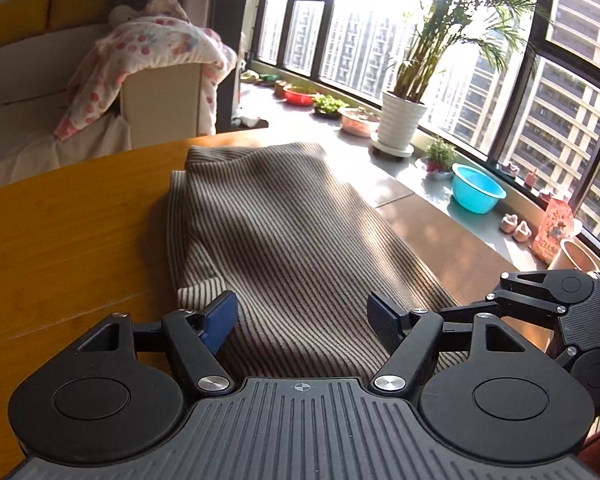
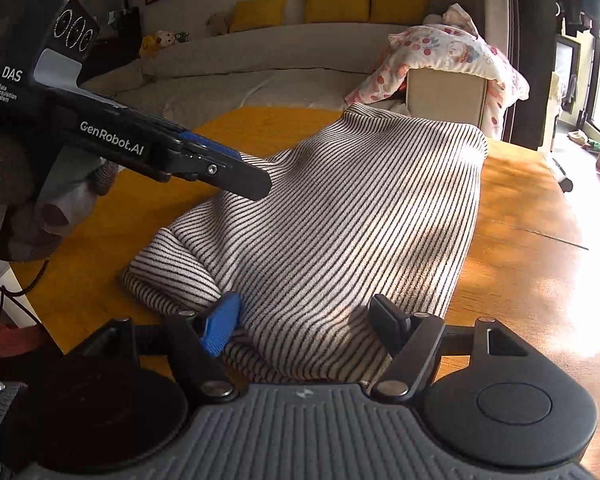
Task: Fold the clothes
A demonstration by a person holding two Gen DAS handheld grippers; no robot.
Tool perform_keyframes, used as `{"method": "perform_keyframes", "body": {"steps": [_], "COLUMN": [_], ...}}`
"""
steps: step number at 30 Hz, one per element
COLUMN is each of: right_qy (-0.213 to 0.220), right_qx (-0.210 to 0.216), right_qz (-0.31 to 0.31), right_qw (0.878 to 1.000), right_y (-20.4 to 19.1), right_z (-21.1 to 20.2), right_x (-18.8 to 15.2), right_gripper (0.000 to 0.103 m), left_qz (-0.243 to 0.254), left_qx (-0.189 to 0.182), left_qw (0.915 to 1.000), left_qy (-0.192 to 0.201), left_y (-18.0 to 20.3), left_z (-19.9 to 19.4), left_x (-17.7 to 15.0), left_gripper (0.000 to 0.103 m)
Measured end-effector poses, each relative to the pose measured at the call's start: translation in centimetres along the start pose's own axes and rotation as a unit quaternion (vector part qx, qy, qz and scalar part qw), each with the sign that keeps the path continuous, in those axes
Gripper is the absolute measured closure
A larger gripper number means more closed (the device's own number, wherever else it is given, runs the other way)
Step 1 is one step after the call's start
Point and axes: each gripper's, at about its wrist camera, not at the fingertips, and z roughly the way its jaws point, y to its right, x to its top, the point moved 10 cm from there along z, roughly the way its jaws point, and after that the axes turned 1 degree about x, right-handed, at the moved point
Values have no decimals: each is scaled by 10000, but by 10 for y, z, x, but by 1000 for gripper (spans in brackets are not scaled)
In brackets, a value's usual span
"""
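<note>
Two grippers hang over one striped garment (image 1: 284,240) spread on a wooden table (image 1: 60,240). In the left wrist view, the left gripper (image 1: 302,322) sits at the lower centre of the frame, its jaws spread, with the near hem of the cloth running between the blue pads (image 1: 220,318) and no pinch visible; the cloth stretches away toward the upper centre. In the right wrist view, the right gripper (image 2: 306,326) likewise straddles the garment's near edge at lower centre, jaws apart, fabric bunched between them but not clamped. A potted palm (image 1: 404,120) stands by the window at upper right.
</note>
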Motion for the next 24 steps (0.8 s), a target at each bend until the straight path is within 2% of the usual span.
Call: {"method": "perform_keyframes", "body": {"steps": [3,6,9,12,14,15,18,21,24], "right_qy": [-112,-154,120,434,673,779,947,648,-98], "right_qx": [-149,-171,-139,-130,-271,-306,15,-102,-338], "right_qz": [-434,-455,-283,-31,127,234,672,414,-129], "right_qw": [9989,9987,9994,9990,9973,9962,9932,9970,9993], "right_y": [-3,2,15,31,41,47,63,63,49], "right_z": [-5,-11,-21,-27,-26,-24,-18,-1,26], "right_x": [-6,2,22,42,56,66,93,92,51], "right_gripper": [30,27,17,17,21,30,34,34,34], "left_qz": [-132,-123,-3,-87,-127,-97,-111,-127,-133], "left_qx": [-49,-56,-86,-161,-196,-188,-235,-288,-314], "left_qw": [9998,9993,9992,9990,9990,9990,9988,9988,9989], "left_qy": [-119,-348,-390,-397,-393,-399,-407,-362,-332], "left_y": [-9,-16,-16,-15,-14,-13,-11,-13,-14], "left_z": [11,19,16,15,14,13,10,6,1], "left_x": [-4,-15,-20,-23,-26,-27,-31,-34,-34], "left_gripper": [25,25,25,25,25,25,24,24,24]}}
